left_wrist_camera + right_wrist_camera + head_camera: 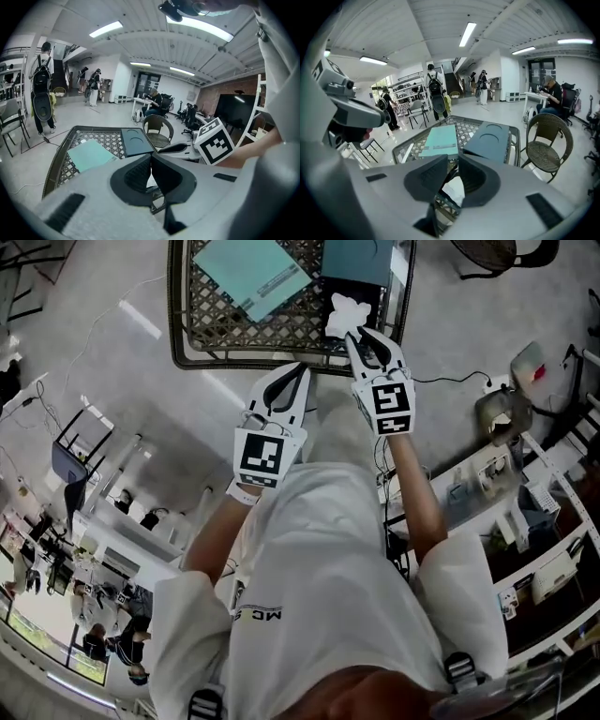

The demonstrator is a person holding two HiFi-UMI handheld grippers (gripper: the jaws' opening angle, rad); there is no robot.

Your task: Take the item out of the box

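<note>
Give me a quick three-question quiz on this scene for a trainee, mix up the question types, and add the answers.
1. True or false: the left gripper has its jaws wide apart.
2. The white item lies closest to: A) the right gripper; B) the left gripper; C) the wicker chair.
3. Fill in: the dark tray has ___ round recesses.
Key: 1 false, its jaws are together; 2 A; 3 two.

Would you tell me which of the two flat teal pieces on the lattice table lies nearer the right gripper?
The darker teal piece with two round recesses; the lighter one lies further left.
</note>
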